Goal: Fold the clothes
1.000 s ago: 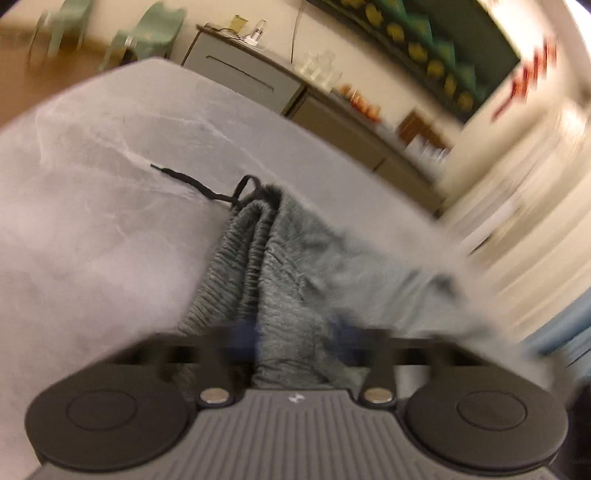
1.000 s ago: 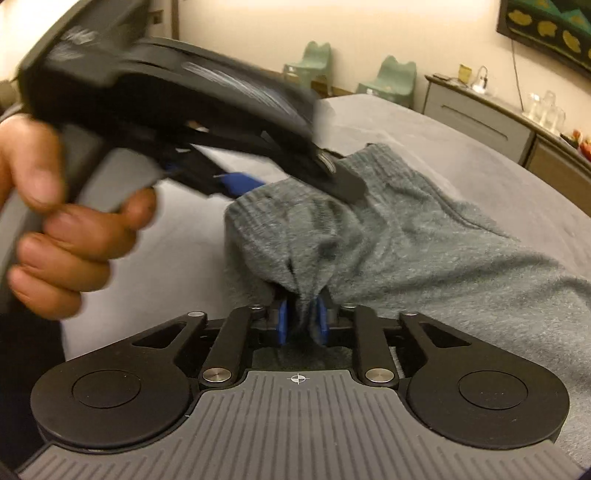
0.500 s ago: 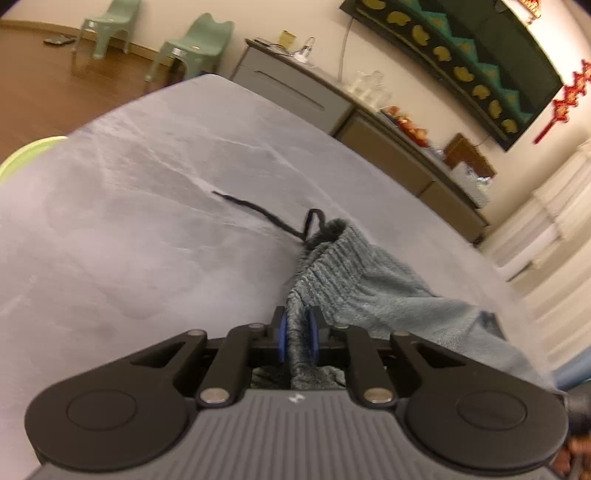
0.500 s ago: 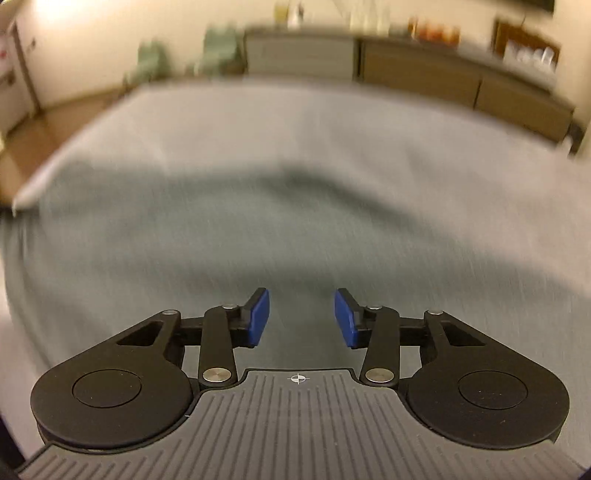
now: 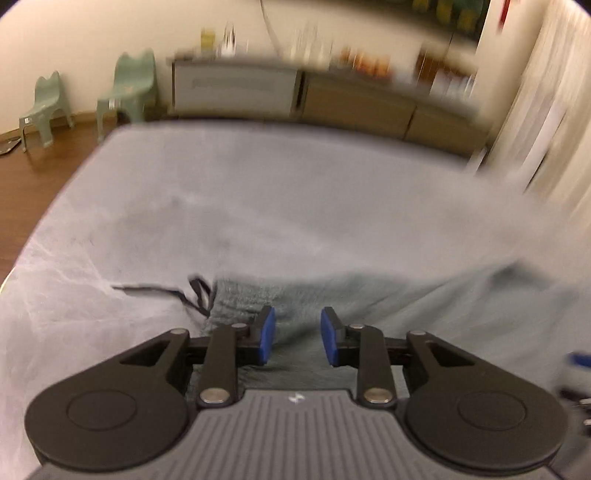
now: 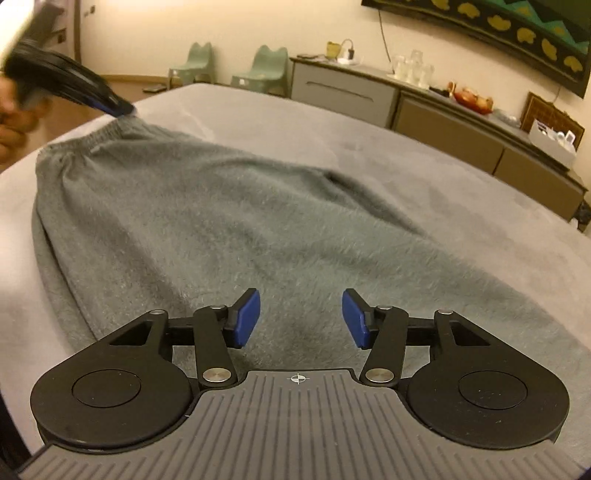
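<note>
Both grippers had just let go. The left gripper point(image 5: 293, 339) and right gripper point(image 6: 301, 319) had been opening, nothing pinched. The grey pants point(image 6: 221, 221) lay flat on the bed point(image 6: 461, 192), ready for folding.

Dark grey fuzzy sweatpants point(image 6: 229, 229) with a black drawstring point(image 5: 162, 290), spread on a pale grey bedcover point(image 6: 332, 122). Bright blue pads point(image 6: 246, 319) on black gripper arms. Two mint-green plastic chairs point(image 6: 266, 68) against the cream wall point(image 6: 155, 29).

Both claws point(image 5: 294, 335) point(image 6: 301, 318) have released the trousers point(image 6: 207, 221).
</note>
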{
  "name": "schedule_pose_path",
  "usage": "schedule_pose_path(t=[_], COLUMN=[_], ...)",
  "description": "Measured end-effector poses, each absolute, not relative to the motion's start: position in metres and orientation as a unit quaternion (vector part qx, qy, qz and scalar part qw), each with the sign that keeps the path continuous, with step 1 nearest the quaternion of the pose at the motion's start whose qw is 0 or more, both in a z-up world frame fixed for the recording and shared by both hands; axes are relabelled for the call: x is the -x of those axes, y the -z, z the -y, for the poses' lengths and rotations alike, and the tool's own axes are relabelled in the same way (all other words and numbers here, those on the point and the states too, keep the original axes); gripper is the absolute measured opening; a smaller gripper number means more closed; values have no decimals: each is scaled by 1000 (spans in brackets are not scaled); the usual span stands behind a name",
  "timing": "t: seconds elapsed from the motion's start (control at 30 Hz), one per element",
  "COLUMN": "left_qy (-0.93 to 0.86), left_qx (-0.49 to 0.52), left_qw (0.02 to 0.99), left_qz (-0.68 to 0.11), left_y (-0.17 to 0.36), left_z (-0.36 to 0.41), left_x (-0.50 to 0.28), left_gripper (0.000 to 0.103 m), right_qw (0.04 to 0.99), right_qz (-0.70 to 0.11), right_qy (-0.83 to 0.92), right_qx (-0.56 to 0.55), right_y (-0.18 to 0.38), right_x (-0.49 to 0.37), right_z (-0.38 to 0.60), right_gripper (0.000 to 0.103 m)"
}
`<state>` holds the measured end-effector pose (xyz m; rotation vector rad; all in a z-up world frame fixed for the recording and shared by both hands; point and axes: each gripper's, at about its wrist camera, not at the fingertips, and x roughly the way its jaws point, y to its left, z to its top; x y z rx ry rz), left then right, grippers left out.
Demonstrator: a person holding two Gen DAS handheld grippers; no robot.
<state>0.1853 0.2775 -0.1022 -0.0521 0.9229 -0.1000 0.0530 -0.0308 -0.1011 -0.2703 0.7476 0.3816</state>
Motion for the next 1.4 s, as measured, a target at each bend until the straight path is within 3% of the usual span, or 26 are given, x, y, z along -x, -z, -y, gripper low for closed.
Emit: schedule_pose_path(t=[0.07, 0.3, 0.37, 0.47, 0.6, 0.73, 0.77, 0.83, 0.93, 0.97, 1.03, 1.13, 1.23, 1.33, 1.4], left_qy=[25, -22, -11, 43, 97, 84, 77, 73, 73, 77, 86, 98, 91, 80, 81], left_qx=[31, 81, 87, 97, 88, 40, 31, 27, 35, 33, 27, 14, -11, -2, -4], left_qw=[888, 883, 888, 901, 904, 894, 892, 890, 893, 896, 899, 901, 892, 895, 901], left_qz=[-457, -461, -452, -420, -406, -438, -445, -449, -443, -436, -429, -423, -444, -440, -425], left_y=[117, 117, 108, 87, 82, 107, 113, 117, 109, 104, 98, 93, 110, 105, 96], left_z=[-285, -293, -293, -296, -302, -310, -313, -321, -329, -328, -323, -317, -316, -317, -312], left_x=[-201, -228, -219, -172, -116, -89, -85, -77, -70, -67, -63, -59, -58, -55, -52], left_gripper=[4, 4, 8, 24, 23, 21, 14, 12, 12, 18, 26, 27, 22, 20, 23], right_qw=[899, 889, 884, 900, 913, 896, 889, 894, 900, 903, 909, 910, 890, 893, 900], right_qz=[-374, -398, -407, -381, -361, -413, -430, -428, -425, -420, -407, -392, -419, -420, -418], right_qy=[-185, -203, -209, -195, -177, -146, -132, -103, -57, -54, -70, -134, -159, -139, -120], right_qx=[130, 100, 95, 80, 71, 76, 83, 85, 85, 74, 53, 39, 83, 85, 45], right_y=[112, 107, 104, 89, 75, 100, 110, 113, 115, 112, 103, 90, 112, 127, 117], right_x=[-44, -11, -17, -29, -77, -149, -163, -179, -194, -190, -171, -125, -85, -63, -56], right_z=[36, 60, 62, 69, 65, 45, 42, 46, 58, 65, 73, 76, 81, 111, 141], right_gripper=[53, 54, 54, 54, 56, 50, 55, 59, 58, 52, 50, 59, 59, 70, 66])
